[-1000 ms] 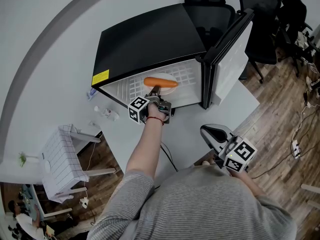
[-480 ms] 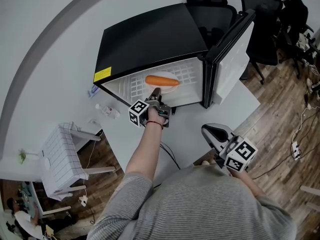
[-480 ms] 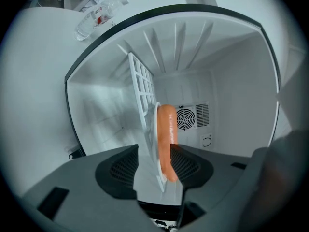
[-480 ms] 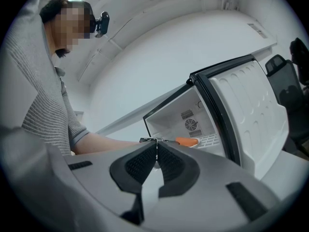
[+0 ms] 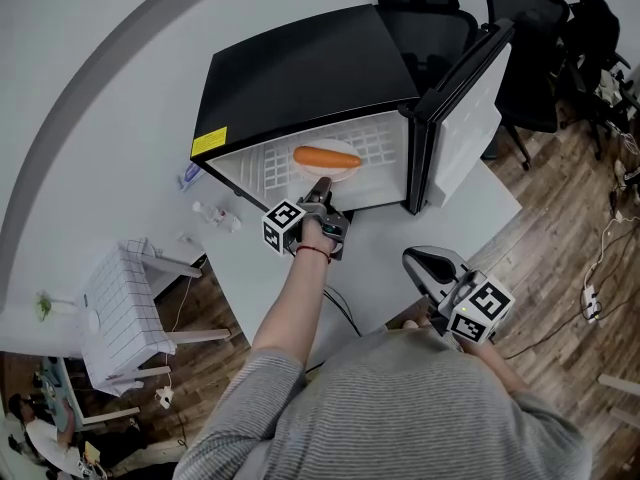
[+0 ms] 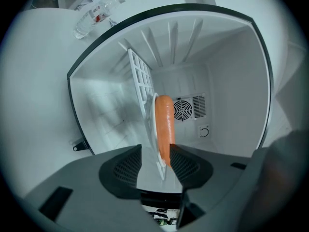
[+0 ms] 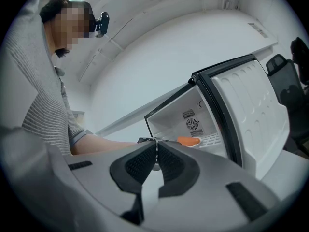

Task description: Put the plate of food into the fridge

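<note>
Both fingers (image 6: 126, 166) of my left gripper (image 6: 156, 149) stood apart, having just been opening, and the near rim of the plate (image 5: 332, 172) sat loosely between them with neither pad pressing on it. Just beyond the tips, the long orange piece of food (image 6: 164, 124) lay across that plate, and the plate itself rested on the wire shelf (image 5: 275, 163) inside the fridge (image 5: 300, 78), near the shelf's front edge. My right gripper (image 7: 156, 151) hung level near my body, well apart from the fridge, its fingers closed together on nothing. Farther out, the fridge door (image 5: 465, 108) stood wide open at my right, and the fridge stood on the white table (image 5: 290, 278). I judged the placing step to be finished and the release to be the step in hand. The next move, as I saw it, called for drawing the left gripper straight back out along the shelf, keeping the fingers spread so that neither caught the rim and dragged the plate forward. After that, the door would want swinging shut.
</note>
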